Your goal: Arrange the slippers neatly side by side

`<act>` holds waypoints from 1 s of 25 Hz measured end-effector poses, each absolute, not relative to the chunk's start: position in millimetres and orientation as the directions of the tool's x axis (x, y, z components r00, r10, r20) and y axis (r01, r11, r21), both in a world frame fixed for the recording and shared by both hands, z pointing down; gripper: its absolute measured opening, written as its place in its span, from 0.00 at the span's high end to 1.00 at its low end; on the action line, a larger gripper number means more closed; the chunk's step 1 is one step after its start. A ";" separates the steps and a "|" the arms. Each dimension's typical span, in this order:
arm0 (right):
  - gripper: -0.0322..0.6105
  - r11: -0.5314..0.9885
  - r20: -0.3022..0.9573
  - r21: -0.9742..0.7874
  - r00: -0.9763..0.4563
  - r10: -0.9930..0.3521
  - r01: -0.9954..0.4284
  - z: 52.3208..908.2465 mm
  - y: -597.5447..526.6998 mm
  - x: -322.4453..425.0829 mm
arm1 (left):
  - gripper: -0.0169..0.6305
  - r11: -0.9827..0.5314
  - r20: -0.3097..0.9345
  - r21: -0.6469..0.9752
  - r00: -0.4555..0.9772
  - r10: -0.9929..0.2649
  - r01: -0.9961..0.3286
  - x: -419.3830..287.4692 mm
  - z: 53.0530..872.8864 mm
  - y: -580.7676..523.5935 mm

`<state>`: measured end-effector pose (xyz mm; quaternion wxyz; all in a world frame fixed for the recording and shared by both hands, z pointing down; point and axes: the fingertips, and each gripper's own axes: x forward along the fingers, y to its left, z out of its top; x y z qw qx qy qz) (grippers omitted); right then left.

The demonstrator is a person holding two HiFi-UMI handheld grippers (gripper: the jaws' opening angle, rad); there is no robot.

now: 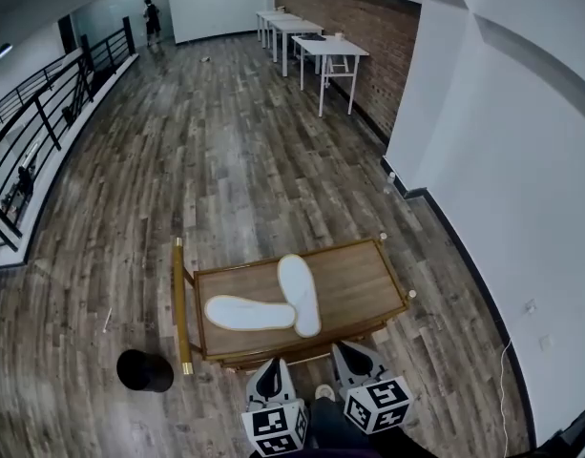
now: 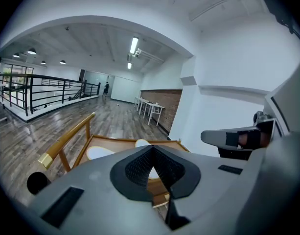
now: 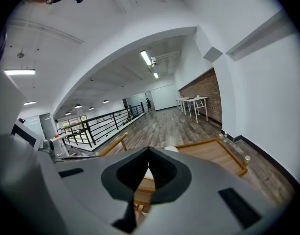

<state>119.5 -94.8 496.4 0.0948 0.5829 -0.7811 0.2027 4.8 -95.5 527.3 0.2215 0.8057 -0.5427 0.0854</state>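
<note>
Over on the left, a black round thing (image 1: 144, 370) sits on the plank floor (image 1: 225, 141) beside the brass-coloured rail (image 1: 180, 303) of the wooden worktop (image 1: 359, 284). The left tongs (image 1: 270, 378) hang at the near edge, tips pressed together with nothing between them. On the worktop lies the crosswise slipper (image 1: 248, 313), white, flat and long-oval. Its right end touches the lengthwise slipper (image 1: 300, 292), and the pair make a crooked L. Both look thin, light and floppy, so they would likely bend in a pinch. Best bet is to nip one rim at a free end and slide it rather than lift. Further right, the right tongs (image 1: 354, 359) are also clenched on nothing, short of the rim.
</note>
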 end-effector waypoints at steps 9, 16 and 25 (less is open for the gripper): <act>0.95 0.357 0.396 -0.216 -0.416 -0.819 -0.909 498.6 -140.0 110.8 | 0.97 -0.194 0.397 0.257 0.287 -0.872 -0.947 -2.7 531.0 -124.7; 0.95 0.425 0.377 -0.220 -0.478 -0.793 -0.878 487.6 -180.5 118.0 | 0.97 -0.133 0.381 0.246 0.222 -0.898 -0.960 7.8 514.8 -159.6; 0.95 0.456 0.373 -0.244 -0.517 -0.770 -0.856 490.2 -199.4 130.5 | 0.97 -0.082 0.395 0.240 0.175 -0.902 -0.967 17.0 516.9 -171.9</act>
